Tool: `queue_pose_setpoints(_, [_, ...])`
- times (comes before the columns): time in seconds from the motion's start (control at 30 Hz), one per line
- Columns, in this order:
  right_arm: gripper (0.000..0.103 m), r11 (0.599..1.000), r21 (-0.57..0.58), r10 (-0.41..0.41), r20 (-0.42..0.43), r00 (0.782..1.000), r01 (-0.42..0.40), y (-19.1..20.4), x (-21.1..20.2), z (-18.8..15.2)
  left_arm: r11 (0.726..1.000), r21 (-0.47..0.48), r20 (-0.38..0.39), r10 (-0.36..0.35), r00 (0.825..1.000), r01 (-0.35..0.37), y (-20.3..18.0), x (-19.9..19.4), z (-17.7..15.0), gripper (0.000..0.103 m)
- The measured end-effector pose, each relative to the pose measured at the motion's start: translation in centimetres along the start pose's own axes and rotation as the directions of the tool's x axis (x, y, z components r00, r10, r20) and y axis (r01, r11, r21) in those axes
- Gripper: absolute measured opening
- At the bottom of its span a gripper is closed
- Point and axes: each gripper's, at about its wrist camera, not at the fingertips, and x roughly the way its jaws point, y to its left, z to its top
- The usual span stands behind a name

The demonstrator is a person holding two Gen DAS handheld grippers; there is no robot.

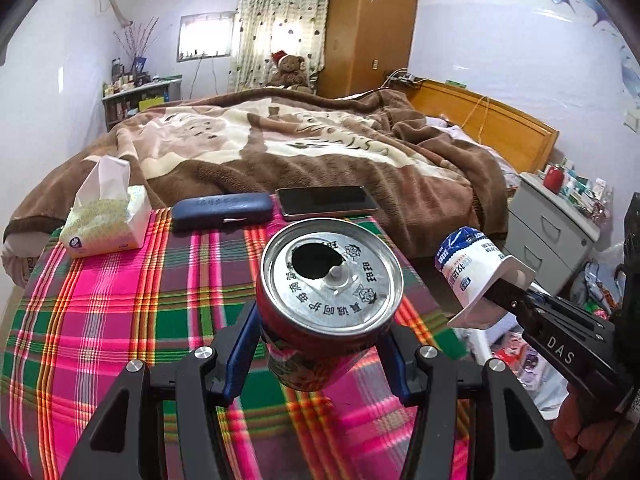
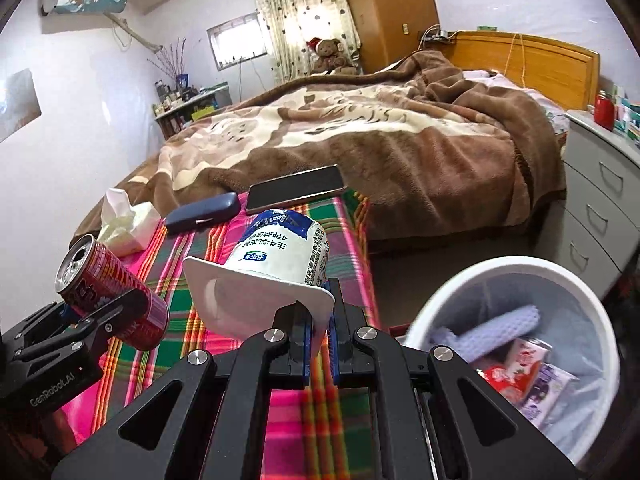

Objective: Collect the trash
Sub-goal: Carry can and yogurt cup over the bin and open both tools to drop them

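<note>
Bedside, 1 plaid-covered worktop point(image 1: 120, 320) carries 1 tissue pack point(image 1: 106, 216), 1 glasses case point(image 1: 222, 206) and 1 phone point(image 1: 326, 200). Left tool point(image 1: 320, 344) grips 1 red can point(image 1: 326, 300) above it. Right tool point(image 2: 318, 340) pinches 1 yogurt cup point(image 2: 276, 264) beside 1 white bin point(image 2: 520, 280).

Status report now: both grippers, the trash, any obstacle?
Left hand-held gripper shut on red can. Right hand-held gripper pinches yogurt cup rim. White bin alongside, path open.

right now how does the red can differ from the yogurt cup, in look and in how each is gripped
The red can is metal with a silver top and an open mouth; the yogurt cup is white and blue plastic with a wide square rim.
The left gripper clamps the can around its body; the right gripper pinches the cup by its rim only.
Both are lifted off the plaid cloth and tilted.
</note>
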Motion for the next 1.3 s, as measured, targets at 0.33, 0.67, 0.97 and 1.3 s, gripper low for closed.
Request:
queue_pose_setpoints(0.33, [0.007,0.998,0.036,-0.055,0.041,0.998,0.053,-3.3,-3.2,-0.8,0.996,0.072,0.039,-0.053,0.998,0.05,-5.3,-3.1,-0.9,0.055])
queue_pose_setpoints(0.67, [0.007,0.988,0.09,-0.129,0.055,0.99,0.124,-7.7,-5.4,-1.8,0.981,0.142,0.021,-0.133,0.991,0.129,-11.4,-3.5,-2.1,0.055])
queue_pose_setpoints(0.97, [0.007,0.976,0.112,-0.193,0.032,0.981,0.189,-11.5,-6.1,-2.5,0.965,0.177,-0.023,-0.19,0.981,0.191,-15.8,-2.3,-3.2,0.056])
queue_pose_setpoints(1.3, [0.007,0.964,0.093,-0.245,-0.043,0.969,0.248,-14.2,-5.1,-3.7,0.943,0.227,-0.117,-0.222,0.968,0.244,-20.2,0.7,-5.2,0.056])
